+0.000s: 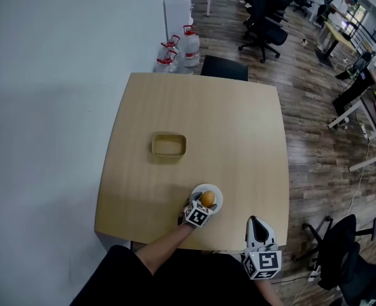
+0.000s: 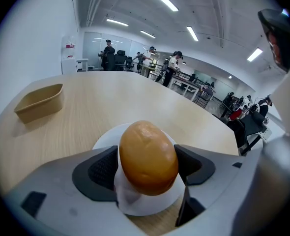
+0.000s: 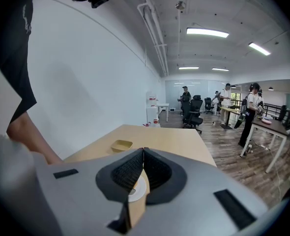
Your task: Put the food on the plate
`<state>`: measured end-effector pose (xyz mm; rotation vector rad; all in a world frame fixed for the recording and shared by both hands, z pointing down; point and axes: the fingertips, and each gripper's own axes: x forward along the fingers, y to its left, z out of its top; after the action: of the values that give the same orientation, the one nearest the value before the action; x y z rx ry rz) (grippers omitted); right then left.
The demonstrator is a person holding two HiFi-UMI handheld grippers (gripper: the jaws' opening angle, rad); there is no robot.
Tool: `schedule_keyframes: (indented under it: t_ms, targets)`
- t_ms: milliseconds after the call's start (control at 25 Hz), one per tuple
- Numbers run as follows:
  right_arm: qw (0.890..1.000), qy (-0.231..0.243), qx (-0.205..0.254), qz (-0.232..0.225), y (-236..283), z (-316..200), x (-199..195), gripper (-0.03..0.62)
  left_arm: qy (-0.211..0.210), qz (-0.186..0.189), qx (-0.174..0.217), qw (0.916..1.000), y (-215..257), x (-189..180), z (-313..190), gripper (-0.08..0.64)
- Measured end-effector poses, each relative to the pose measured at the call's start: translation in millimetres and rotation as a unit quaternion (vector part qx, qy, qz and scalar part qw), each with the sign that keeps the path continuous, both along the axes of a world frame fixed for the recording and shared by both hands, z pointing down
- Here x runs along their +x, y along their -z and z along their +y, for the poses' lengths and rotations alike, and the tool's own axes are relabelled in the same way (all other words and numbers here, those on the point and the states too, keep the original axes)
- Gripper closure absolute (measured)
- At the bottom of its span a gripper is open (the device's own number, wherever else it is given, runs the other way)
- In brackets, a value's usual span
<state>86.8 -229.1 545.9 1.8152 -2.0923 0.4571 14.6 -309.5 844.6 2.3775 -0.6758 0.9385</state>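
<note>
An orange-brown oval piece of food (image 2: 147, 156) sits between the two dark pads of my left gripper (image 2: 147, 170), which is shut on it. Right under it lies a small white plate (image 2: 109, 137); whether the food rests on the plate I cannot tell. In the head view the food (image 1: 207, 198), the plate (image 1: 218, 202) and my left gripper (image 1: 204, 203) are near the table's front edge. My right gripper (image 1: 254, 222) hovers at the front edge to the right, shut with nothing in it (image 3: 143, 168). The plate (image 3: 135, 191) shows just past its jaws.
A shallow tan tray (image 1: 169, 145) stands near the middle of the light wooden table (image 1: 239, 126). A dark chair (image 1: 224, 67) and water jugs (image 1: 188, 46) are behind the far edge. An office chair (image 1: 344, 254) stands at the right. People and desks fill the background.
</note>
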Motion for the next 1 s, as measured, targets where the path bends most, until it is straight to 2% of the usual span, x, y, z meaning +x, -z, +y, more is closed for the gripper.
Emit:
schedule_keyframes:
  t_ms: [280,1000]
  targets:
    - [1.000,0.004,0.006,-0.005,-0.3,3.7,-4.0,0.532,0.002,-0.004,0.021,0.9998,7.0,-14.4,0.4,0.227]
    - [0.999,0.037,0.026,-0.022,8.1,-2.5,-8.0,0.532,0.088,0.017,0.037,0.9953,39.9,-51.1,-7.4,0.227]
